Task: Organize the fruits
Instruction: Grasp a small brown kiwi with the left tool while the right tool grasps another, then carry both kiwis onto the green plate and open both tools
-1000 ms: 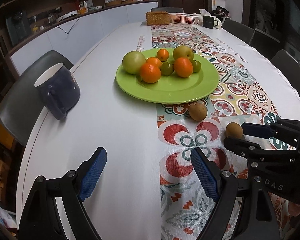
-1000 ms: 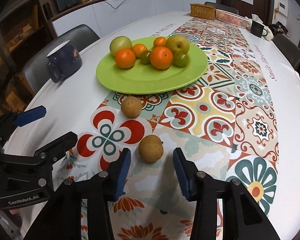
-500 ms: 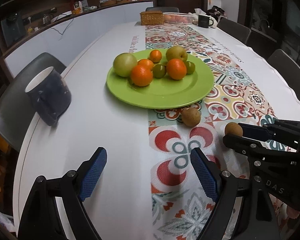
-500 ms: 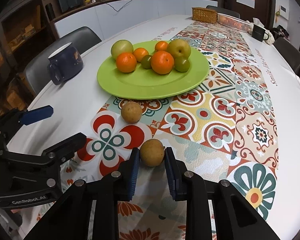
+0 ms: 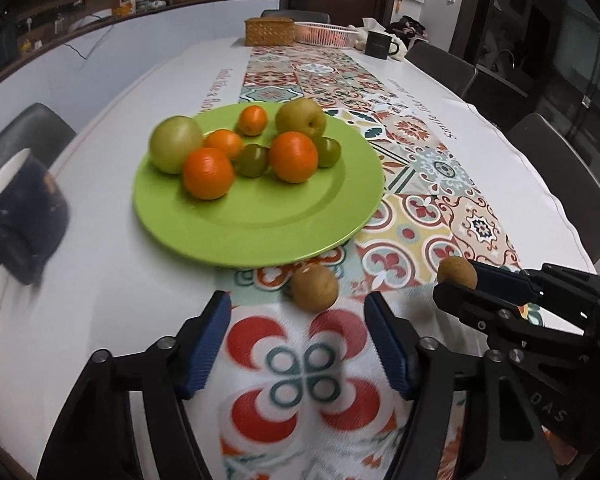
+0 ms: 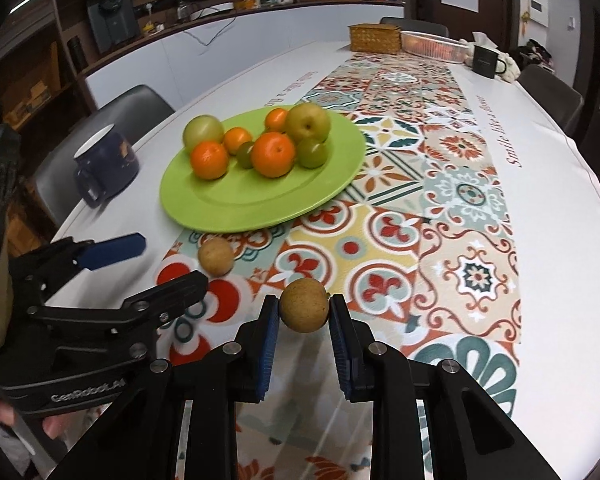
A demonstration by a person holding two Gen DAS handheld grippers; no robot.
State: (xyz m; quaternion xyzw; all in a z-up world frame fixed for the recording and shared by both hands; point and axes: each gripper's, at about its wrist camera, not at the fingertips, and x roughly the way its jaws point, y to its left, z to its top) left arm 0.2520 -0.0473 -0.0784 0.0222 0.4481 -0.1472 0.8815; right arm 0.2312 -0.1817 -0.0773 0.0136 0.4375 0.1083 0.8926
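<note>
Clamping a brown fruit (image 6: 303,305) between both blue pads, right gripper (image 6: 304,312) grasping it firmly; fruit's underside looks clear of the patterned runner (image 6: 452,208), just on the near side of the green plate (image 6: 260,204).

Second brown fruit (image 5: 314,287) resting on runner, just off near rim of green plate (image 5: 260,232), apart from the rim. Left gripper (image 5: 298,320) released, jaws just been narrowing, nothing pressed between them; second fruit sitting just beyond the fingertips, toward the plate, closer to the right-hand pad, not touched.

Piled on far half of plate: two larger oranges (image 5: 208,173), two smaller ones (image 5: 252,120), two pale green round fruits (image 5: 175,144), two small dark green ones (image 5: 253,160). Near half of plate bare.

Dark blue mug (image 6: 107,166) left of plate, on plain white part of tablecloth, well apart from plate rim, blurred in left wrist view.

Far beyond plate, at table's end: woven basket (image 6: 375,38), shallow white basket (image 6: 432,46) beside it, dark mug (image 6: 486,62) further right.

Grey chairs (image 6: 112,120) left of plate, behind blue mug; more along right edge of table.
</note>
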